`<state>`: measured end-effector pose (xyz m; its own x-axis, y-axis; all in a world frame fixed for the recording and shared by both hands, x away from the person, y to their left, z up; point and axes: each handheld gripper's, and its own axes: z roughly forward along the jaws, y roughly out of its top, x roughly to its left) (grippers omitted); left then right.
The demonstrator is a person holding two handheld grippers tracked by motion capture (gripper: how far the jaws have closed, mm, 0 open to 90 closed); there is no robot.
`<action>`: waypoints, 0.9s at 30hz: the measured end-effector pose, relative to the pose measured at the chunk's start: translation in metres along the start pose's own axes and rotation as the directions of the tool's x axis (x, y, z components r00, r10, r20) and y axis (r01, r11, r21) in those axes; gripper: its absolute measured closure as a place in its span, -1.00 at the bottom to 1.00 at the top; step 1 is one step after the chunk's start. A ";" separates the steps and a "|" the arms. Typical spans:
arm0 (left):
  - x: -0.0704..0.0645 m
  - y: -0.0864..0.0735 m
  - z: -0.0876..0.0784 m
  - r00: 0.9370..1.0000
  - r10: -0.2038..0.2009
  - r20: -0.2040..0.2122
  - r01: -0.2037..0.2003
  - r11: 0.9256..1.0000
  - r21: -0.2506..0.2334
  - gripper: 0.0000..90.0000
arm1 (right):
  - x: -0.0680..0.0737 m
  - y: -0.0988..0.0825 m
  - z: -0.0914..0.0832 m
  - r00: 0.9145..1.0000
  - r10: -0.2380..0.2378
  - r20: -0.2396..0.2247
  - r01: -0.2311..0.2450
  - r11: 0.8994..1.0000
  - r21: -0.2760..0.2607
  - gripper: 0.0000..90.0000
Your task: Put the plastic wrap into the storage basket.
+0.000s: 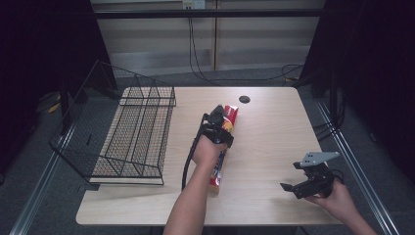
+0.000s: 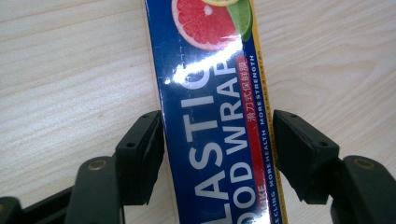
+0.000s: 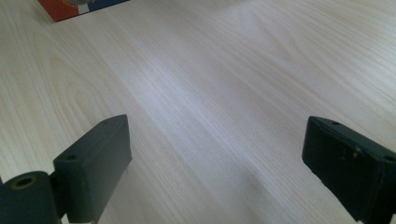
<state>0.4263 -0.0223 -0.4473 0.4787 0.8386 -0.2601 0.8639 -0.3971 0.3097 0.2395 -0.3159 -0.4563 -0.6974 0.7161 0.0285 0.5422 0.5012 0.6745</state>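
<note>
High view: left gripper (image 1: 221, 128) straddles wrap box (image 1: 226, 147) beside wire basket (image 1: 132, 132), right gripper (image 1: 293, 182) spread

- A long blue box (image 2: 215, 140) of plastic food wrap lies flat on the pale wooden table (image 2: 70, 70); white lettering runs along it, a cut grapefruit is printed near its far end
- The left gripper (image 2: 218, 142) straddles the box; one black jaw stands at each long side, the left one touching or nearly so, the right one just clear of the yellow edge

High view looks down over the table (image 1: 264, 147) — both gripper views skim it close.
</note>
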 end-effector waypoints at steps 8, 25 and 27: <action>0.002 -0.003 -0.005 1.000 0.011 -0.001 -0.011 0.999 0.030 -0.10 | 0.001 0.000 -0.001 1.000 -0.003 0.009 0.003 1.000 -0.001 -0.82; 0.002 0.003 0.003 0.999 0.034 -0.032 -0.033 0.999 0.043 -0.18 | 0.000 0.000 0.001 1.000 0.001 0.008 -0.001 1.000 0.005 -0.82; 0.001 0.005 0.004 0.999 0.031 -0.035 -0.029 0.999 0.039 -0.16 | 0.001 0.000 0.001 1.000 -0.004 0.010 0.004 1.000 0.009 -0.82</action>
<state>0.4315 -0.0245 -0.4494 0.4992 0.8386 -0.2180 0.8550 -0.4359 0.2810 0.2396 -0.3150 -0.4576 -0.6947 0.7191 0.0188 0.5437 0.5078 0.6682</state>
